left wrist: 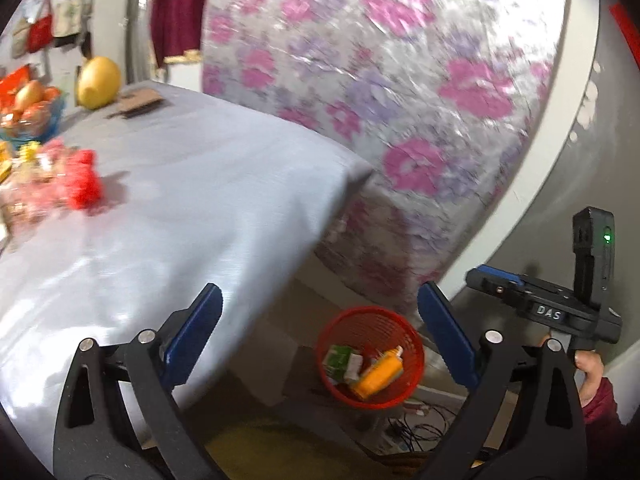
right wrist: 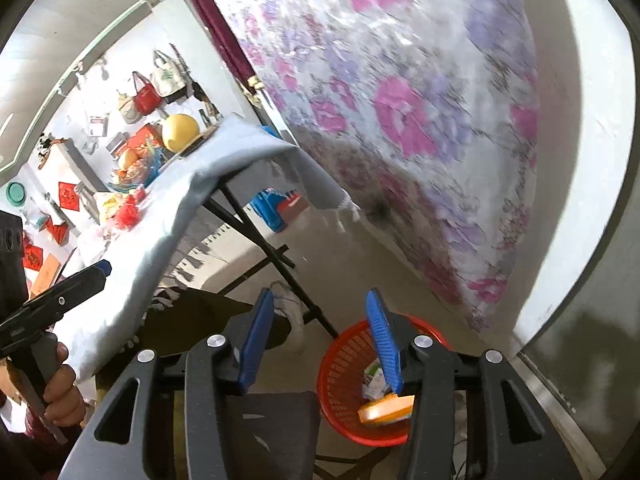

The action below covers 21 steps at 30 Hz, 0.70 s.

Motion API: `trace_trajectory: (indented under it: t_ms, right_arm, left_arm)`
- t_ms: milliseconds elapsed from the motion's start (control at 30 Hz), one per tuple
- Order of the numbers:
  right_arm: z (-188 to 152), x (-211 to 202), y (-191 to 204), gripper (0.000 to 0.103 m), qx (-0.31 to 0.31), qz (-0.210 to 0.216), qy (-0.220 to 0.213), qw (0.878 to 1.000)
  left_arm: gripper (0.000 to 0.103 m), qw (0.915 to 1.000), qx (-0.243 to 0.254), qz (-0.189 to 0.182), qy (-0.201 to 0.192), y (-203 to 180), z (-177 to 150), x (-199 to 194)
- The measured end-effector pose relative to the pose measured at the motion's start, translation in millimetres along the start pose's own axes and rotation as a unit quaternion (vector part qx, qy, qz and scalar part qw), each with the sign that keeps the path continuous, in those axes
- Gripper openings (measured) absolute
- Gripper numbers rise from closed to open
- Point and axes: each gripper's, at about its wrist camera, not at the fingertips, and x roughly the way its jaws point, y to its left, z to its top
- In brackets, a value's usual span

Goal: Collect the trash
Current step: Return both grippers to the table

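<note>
A red mesh basket [left wrist: 416,360] stands on the floor beside the table, below and just right of my left gripper [left wrist: 320,290]. That gripper is open wide and holds nothing. In the basket lie a green and white carton [left wrist: 340,362] and an orange packet [left wrist: 378,376]. In the right wrist view, my right gripper [right wrist: 320,294] hangs above the same basket [right wrist: 340,344], open with nothing between its blue pads. Its right finger hides part of the carton [right wrist: 374,380] and orange packet [right wrist: 386,408]. Red wrapping [left wrist: 80,180] lies on the table at the left.
The grey-clothed table [left wrist: 180,200] carries a yellow round fruit [left wrist: 98,82] and a bowl of fruit [left wrist: 28,108]. A floral mattress in plastic [left wrist: 400,100] leans on the wall. Black folding table legs [right wrist: 272,252], a blue crate [right wrist: 276,208] and floor cables [left wrist: 420,424] surround the basket.
</note>
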Motion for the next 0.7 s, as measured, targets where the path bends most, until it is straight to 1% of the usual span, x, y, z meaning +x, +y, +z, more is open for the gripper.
trace_trajectory:
  t_ms: [133, 200, 367, 433, 500, 600, 700]
  right_arm:
    - [8, -7, 25, 0.053, -0.021, 0.017, -0.013, 1.0]
    - [11, -10, 37, 0.056, -0.032, 0.024, -0.017, 0.999]
    - [19, -16, 71, 0.06, -0.056, 0.049, -0.027, 0.997]
    - [23, -17, 83, 0.062, -0.061, 0.061, -0.03, 0.996]
    - [26, -17, 97, 0.068, -0.069, 0.072, -0.033, 0.994]
    - [27, -15, 117, 0.069, -0.084, 0.082, -0.031, 0.993]
    - [27, -5, 142, 0.074, -0.101, 0.094, -0.023, 0.99]
  left_arm:
    - [0.096, 0.9991, -0.026, 0.022, -0.024, 25, -1, -23]
    - [0.096, 0.9981, -0.042, 0.033, -0.029, 39, -2, -32]
    - [0.096, 0.9928, -0.083, 0.068, -0.053, 83, -9, -61]
    - [0.096, 0.9888, -0.103, 0.085, -0.066, 100, -14, -75]
    - [0.096, 0.9839, -0.122, 0.104, -0.078, 119, -20, -90]
    - [0.096, 0.9765, -0.146, 0.129, -0.093, 145, -31, -111]
    - [0.096, 0.9672, -0.169, 0.159, -0.103, 173, -42, -129]
